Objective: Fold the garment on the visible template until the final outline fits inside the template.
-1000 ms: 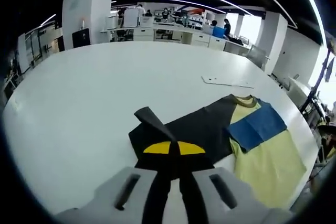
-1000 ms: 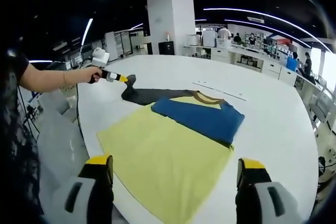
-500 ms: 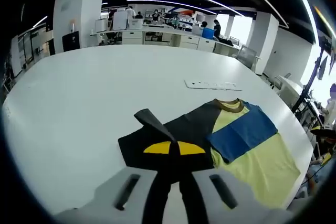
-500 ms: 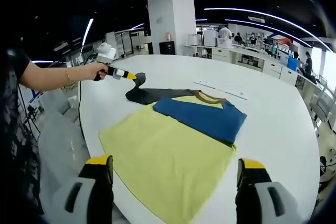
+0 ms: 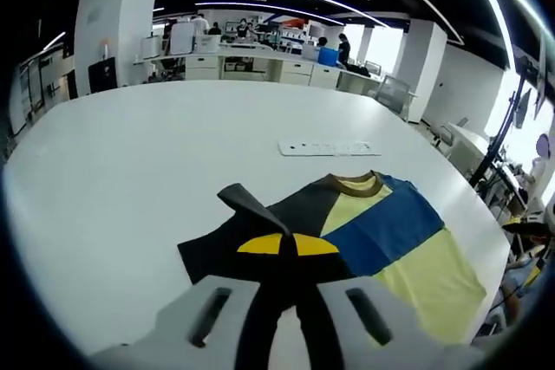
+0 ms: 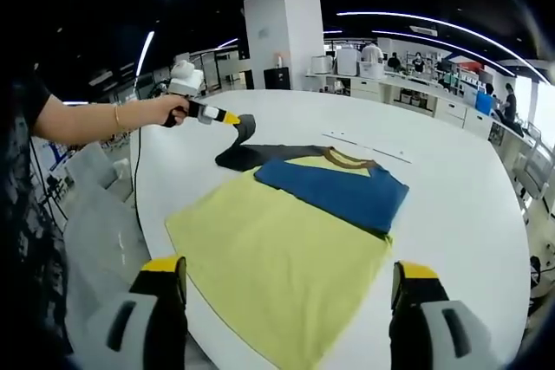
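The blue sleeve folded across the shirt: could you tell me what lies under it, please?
The blue sleeve lies on the yellow shirt body; what it covers there is hidden.

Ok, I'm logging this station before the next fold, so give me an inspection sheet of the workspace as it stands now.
Surface: large white table, mostly bare.
Job's things: T-shirt lies flat, yellow body, blue sleeve folded across the chest, dark sleeve lifted at its tip. A template outline cannot be made out.
Clutter: flat white strip beyond the collar.
Grippers: left gripper shut on the dark sleeve; right gripper open, above the shirt's hem, holding nothing.
Cables: a dark cable hangs from the left gripper's handle.
Surroundings: open office, white pillar, desks and people far behind.
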Demonstrator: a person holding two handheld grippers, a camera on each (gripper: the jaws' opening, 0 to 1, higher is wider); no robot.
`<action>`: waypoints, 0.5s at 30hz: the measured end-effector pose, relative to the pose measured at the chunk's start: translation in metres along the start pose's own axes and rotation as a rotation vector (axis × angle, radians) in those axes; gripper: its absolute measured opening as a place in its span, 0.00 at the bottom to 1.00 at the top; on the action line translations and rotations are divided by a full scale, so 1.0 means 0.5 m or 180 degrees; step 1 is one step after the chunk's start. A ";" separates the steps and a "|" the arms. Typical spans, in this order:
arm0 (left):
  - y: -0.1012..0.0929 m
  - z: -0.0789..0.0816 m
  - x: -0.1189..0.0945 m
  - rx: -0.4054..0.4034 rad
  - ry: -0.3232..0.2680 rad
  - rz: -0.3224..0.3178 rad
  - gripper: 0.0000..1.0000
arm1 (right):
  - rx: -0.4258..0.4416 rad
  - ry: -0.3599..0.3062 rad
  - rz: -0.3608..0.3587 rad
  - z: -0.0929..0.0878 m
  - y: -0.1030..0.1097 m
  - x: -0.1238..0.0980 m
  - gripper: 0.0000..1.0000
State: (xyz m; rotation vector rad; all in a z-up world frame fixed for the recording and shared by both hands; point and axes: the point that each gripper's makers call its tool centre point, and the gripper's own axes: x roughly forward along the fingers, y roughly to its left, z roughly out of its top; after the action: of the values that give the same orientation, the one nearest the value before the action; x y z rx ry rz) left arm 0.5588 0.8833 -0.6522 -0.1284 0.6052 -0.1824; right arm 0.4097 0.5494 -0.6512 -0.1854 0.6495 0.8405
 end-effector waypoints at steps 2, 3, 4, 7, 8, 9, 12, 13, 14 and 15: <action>-0.018 0.003 0.004 0.0084 0.0015 -0.0029 0.00 | 0.0003 -0.0012 0.0005 0.002 0.001 0.000 0.99; -0.022 0.003 0.006 0.0099 0.0028 -0.0040 0.00 | 0.0001 -0.0018 0.0007 0.003 0.002 0.000 0.99; -0.027 0.006 0.009 0.0113 0.0021 -0.0057 0.00 | -0.0004 -0.0025 0.0010 0.003 0.003 -0.001 0.99; -0.043 0.012 0.014 0.0138 0.0016 -0.0099 0.00 | 0.0009 -0.0041 0.0010 0.004 0.003 -0.001 0.99; -0.049 0.013 0.017 0.0164 0.0026 -0.0120 0.00 | 0.0011 -0.0043 0.0009 0.004 0.003 -0.001 0.99; -0.054 0.014 0.020 0.0195 0.0030 -0.0141 0.00 | 0.0018 -0.0041 0.0007 0.003 0.003 -0.002 0.99; -0.071 0.021 0.031 0.0279 0.0049 -0.0190 0.00 | 0.0022 -0.0044 0.0012 0.001 0.005 -0.002 0.99; -0.078 0.026 0.035 0.0313 0.0042 -0.0190 0.00 | 0.0029 -0.0043 0.0015 0.000 0.005 -0.002 0.99; -0.083 0.029 0.037 0.0329 0.0042 -0.0199 0.00 | 0.0030 -0.0043 0.0016 0.000 0.006 -0.002 0.99; -0.092 0.034 0.041 0.0343 0.0038 -0.0215 0.00 | 0.0029 -0.0042 0.0017 0.000 0.006 -0.002 0.99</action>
State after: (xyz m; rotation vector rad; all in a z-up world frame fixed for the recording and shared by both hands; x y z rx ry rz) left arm 0.5790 0.8355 -0.6415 -0.0436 0.6021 -0.2811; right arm 0.4069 0.5508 -0.6503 -0.1698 0.6415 0.8432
